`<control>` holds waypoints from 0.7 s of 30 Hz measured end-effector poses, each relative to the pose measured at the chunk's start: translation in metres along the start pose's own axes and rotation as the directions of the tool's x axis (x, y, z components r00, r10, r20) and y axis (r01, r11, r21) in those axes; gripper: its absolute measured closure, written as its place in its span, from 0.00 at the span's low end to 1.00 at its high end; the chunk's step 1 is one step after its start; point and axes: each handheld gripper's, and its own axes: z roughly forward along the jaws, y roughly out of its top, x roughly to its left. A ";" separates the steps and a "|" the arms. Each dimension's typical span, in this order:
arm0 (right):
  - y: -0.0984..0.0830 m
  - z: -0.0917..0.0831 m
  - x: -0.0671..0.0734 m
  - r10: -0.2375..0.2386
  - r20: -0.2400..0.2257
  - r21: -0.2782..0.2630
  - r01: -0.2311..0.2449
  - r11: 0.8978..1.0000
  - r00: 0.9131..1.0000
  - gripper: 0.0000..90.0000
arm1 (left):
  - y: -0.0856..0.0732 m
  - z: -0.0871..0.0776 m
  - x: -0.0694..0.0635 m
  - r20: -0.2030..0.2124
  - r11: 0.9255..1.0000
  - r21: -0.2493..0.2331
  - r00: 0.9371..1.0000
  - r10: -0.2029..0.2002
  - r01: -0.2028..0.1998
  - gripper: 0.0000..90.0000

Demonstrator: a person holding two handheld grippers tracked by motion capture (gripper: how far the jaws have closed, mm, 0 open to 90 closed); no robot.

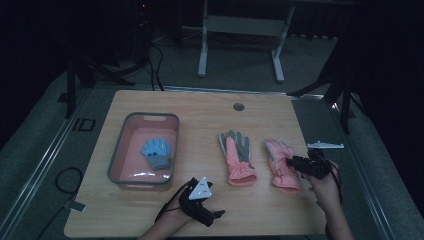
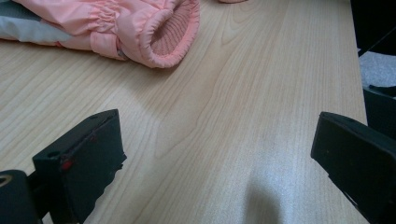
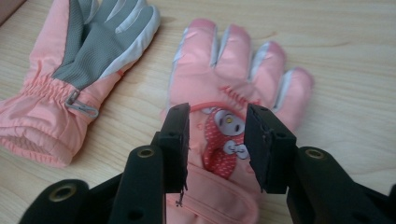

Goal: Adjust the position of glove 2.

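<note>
A pink winter glove (image 1: pixel 283 167) lies flat near the worktop's right edge, back side up, fingers pointing toward the far edge, cuff toward the near edge. A cartoon patch in red and white sits on its back (image 3: pixel 223 140).

Pink glove (image 3: pixel 233 84), red-white cartoon patch; second glove (image 3: pixel 79 60) pink with grey palm; blue glove (image 1: pixel 157 152) in grey-rimmed pink basin (image 1: pixel 116 155); light wood-grain table (image 2: pixel 243 93).

Light wood table (image 1: pixel 200 107), rounded corners, grommet hole (image 1: pixel 238 106) at 12 o'clock. At 9 o'clock: grey-rimmed pink basin (image 1: pixel 116 155). Right of centre, toward 3 o'clock: two pink gloves side by side, palm-up glove (image 1: pixel 236 157) and back-up glove (image 1: pixel 281 167).
</note>
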 end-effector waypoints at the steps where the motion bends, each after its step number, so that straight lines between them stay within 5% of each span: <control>1: -0.001 0.003 0.000 -0.001 0.008 0.005 0.001 1.000 1.000 0.67 | 0.000 0.000 0.000 0.000 1.000 0.000 1.000 0.000 0.000 0.03; 5: -0.007 0.016 -0.003 -0.007 0.061 0.037 0.005 0.999 0.998 0.67 | 0.000 0.000 -0.001 0.002 1.000 -0.003 1.000 -0.001 0.001 0.03; 9: -0.013 0.026 -0.010 0.004 0.053 0.046 -0.006 0.999 0.999 0.66 | -0.001 0.000 -0.001 0.002 1.000 -0.004 1.000 -0.004 0.004 0.03; 15: -0.019 0.032 -0.011 0.031 0.005 0.025 -0.031 0.999 1.000 0.84 | -0.001 0.001 -0.002 0.000 1.000 0.004 1.000 0.012 -0.012 0.03; 16: -0.019 0.032 -0.007 0.021 0.016 0.031 -0.021 0.999 1.000 0.91 | -0.001 0.001 -0.002 -0.001 1.000 0.005 1.000 0.012 -0.012 0.03; 21: -0.020 0.030 0.001 0.025 0.063 0.007 -0.026 1.000 0.998 0.97 | -0.001 0.001 -0.001 -0.003 1.000 0.006 1.000 0.008 -0.008 0.03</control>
